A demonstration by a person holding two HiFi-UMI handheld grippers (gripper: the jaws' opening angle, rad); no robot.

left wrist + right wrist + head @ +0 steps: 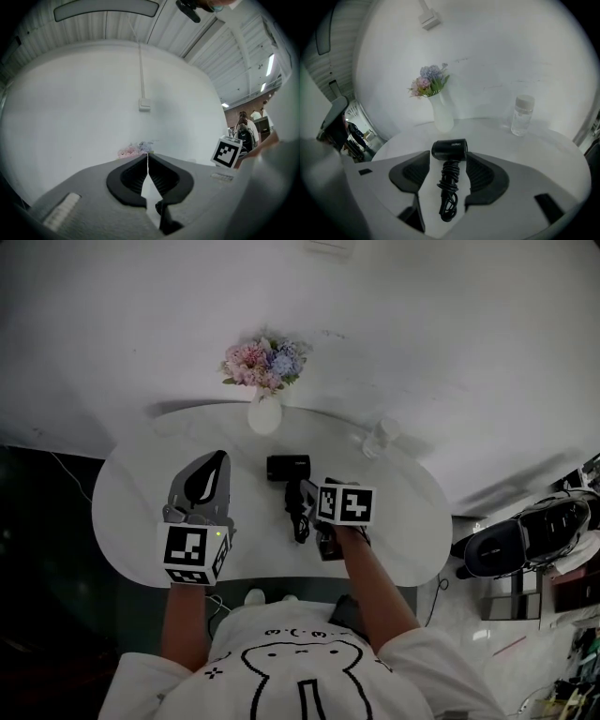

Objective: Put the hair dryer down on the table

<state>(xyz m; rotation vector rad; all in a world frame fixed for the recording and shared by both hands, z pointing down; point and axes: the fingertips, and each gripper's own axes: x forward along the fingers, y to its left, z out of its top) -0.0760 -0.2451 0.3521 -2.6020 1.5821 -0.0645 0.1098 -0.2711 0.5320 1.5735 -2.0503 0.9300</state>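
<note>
A black hair dryer [288, 468] lies on the round white table [127, 521], its handle wrapped in black cord [299, 515] and pointing toward me. My right gripper [307, 495] stands open just over it. In the right gripper view the hair dryer [450, 150] rests on the tabletop between the two spread pads, touching neither. My left gripper [216, 463] hovers over the table's left half, shut with nothing in it. In the left gripper view the left gripper [147, 158] points up at the white wall.
A white vase of pink and blue flowers [265, 412] stands at the table's far edge, with a clear plastic bottle [378, 439] to its right. In the right gripper view both the vase [442, 116] and the bottle [521, 115] stand behind the dryer. Dark floor surrounds the table.
</note>
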